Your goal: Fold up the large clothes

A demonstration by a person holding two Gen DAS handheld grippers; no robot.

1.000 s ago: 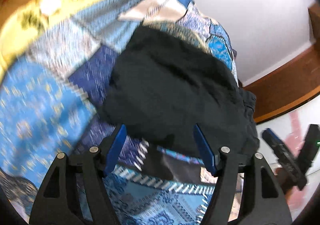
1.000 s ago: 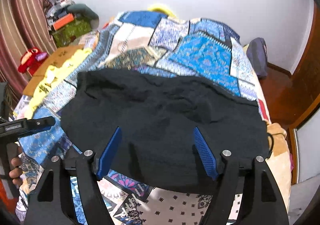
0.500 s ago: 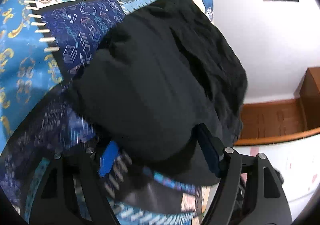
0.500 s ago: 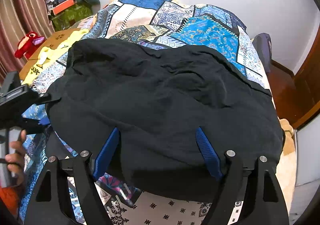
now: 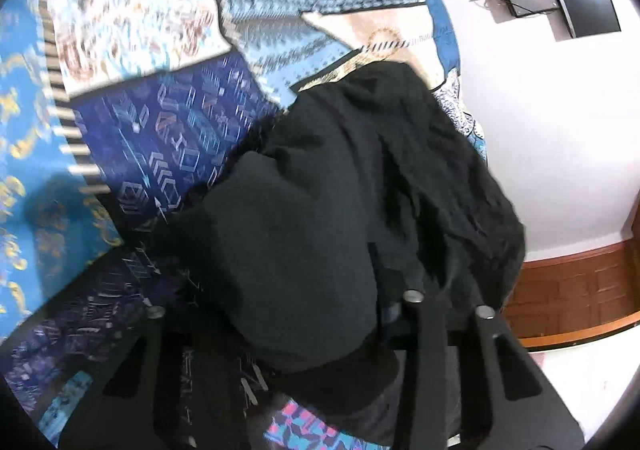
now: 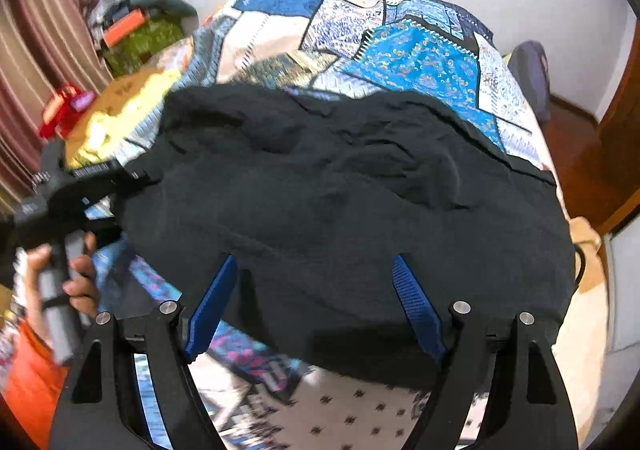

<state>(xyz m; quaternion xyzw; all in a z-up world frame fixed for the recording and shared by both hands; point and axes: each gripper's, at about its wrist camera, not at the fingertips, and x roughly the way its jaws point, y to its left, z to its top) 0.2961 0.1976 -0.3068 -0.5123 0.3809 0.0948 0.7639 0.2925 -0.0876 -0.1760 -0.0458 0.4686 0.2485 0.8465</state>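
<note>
1. While the black garment [image 6: 340,202] lies spread over the patchwork bedspread [image 6: 424,58] on the bed, the step in hand reads as taking hold of its edges for a fold.
2. Left tongs [image 5: 280,310]: buried under a bunched corner of the garment [image 5: 320,234]; fingers hidden, so whether they pinch cloth cannot be told.
3. Right tongs [image 6: 316,302]: blue pads [image 6: 416,306] spread wide, hovering over the near hem, holding nothing.
4. Next move, as judged: right tongs close on the hem, then both carry the edge across evenly.
</note>
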